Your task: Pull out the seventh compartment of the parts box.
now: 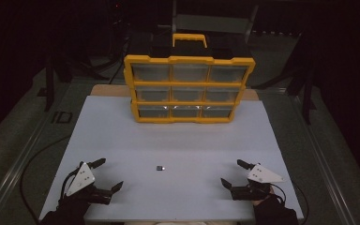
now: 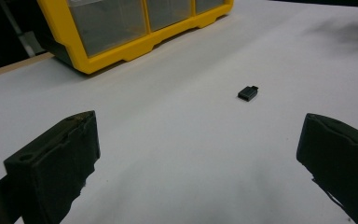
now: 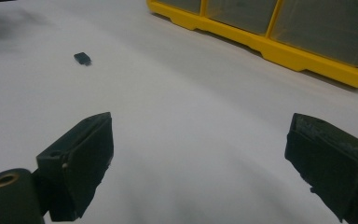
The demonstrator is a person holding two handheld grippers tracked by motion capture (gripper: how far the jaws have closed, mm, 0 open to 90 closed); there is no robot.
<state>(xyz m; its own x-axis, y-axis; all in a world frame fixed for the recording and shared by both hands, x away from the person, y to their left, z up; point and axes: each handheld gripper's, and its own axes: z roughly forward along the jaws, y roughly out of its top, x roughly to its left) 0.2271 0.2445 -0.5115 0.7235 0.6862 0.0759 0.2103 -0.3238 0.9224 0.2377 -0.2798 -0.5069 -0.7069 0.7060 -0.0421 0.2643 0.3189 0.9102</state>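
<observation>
The small black adapter [image 1: 160, 168] lies near the board's [image 1: 122, 126] front edge, between both wide-open, empty grippers, slightly nearer the left gripper [image 1: 108, 174] than the right gripper [image 1: 233, 172].

open path: white tabletop [image 1: 122, 136] to small black part [image 1: 160, 168] | obstacle: yellow drawer organizer [image 1: 187, 89] at far edge

The scene is dimly lit, and the surroundings are lost in darkness. The white board [image 1: 168, 140] is seen as the brightest area. Small glints are caught on the lowest drawers [image 1: 185, 111]. Soft shadows and slight blur are noticed in both gripper views.
</observation>
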